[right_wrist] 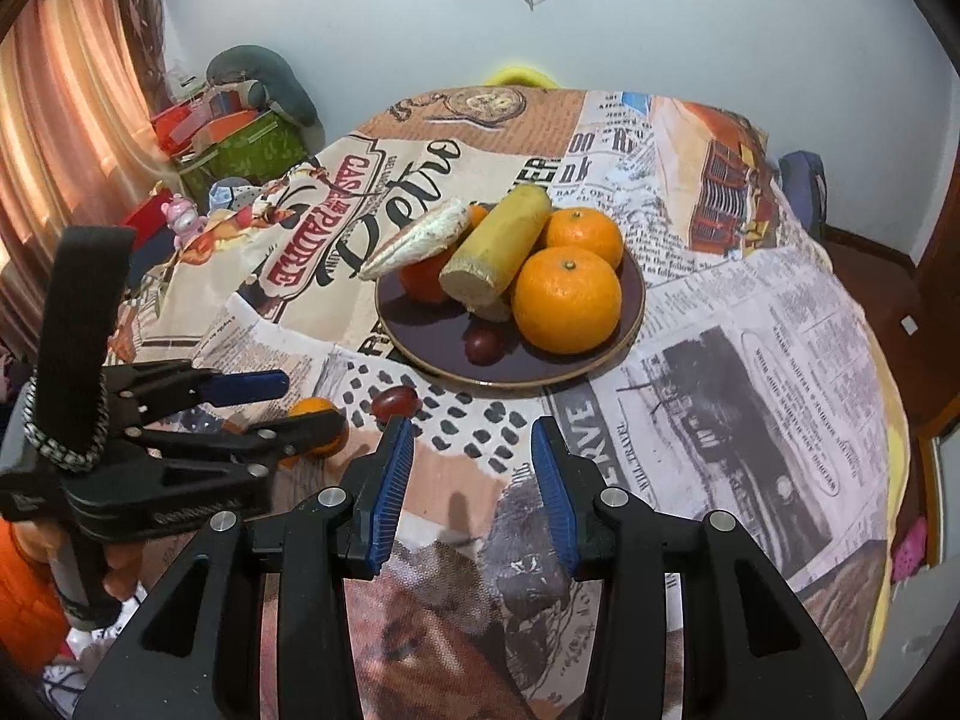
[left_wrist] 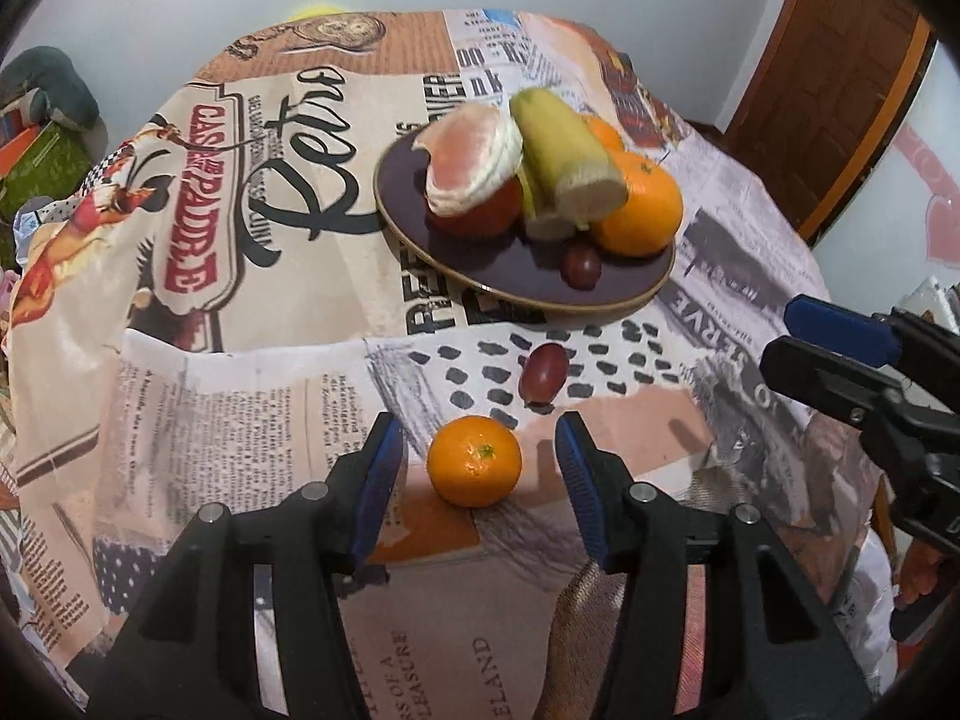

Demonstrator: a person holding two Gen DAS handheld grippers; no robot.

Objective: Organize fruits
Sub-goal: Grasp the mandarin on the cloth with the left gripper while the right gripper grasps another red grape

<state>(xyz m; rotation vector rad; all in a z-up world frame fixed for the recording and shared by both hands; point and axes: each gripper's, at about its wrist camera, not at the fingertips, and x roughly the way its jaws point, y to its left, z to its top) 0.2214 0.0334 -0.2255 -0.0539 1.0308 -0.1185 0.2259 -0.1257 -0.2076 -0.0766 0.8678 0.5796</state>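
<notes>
A small orange (left_wrist: 474, 461) lies on the tablecloth between the open fingers of my left gripper (left_wrist: 477, 450), not gripped; it is half hidden in the right wrist view (right_wrist: 315, 408). A red grape (left_wrist: 543, 373) lies just beyond it (right_wrist: 394, 401). A dark plate (left_wrist: 468, 273) holds a pomelo piece (left_wrist: 474, 159), a cut banana (left_wrist: 564, 159), oranges (left_wrist: 639, 210) and a grape (left_wrist: 581, 264). The plate rim (right_wrist: 420, 354) shows in the right wrist view too. My right gripper (right_wrist: 473, 456) is open and empty above the cloth, right of the left gripper (right_wrist: 264, 414).
The round table has a newspaper-print cloth (right_wrist: 750, 360). Boxes and a grey cushion (right_wrist: 258, 78) stand at the far left by a curtain. A wooden door (left_wrist: 834, 78) is at the far right. The table edge drops off at the right (right_wrist: 888, 450).
</notes>
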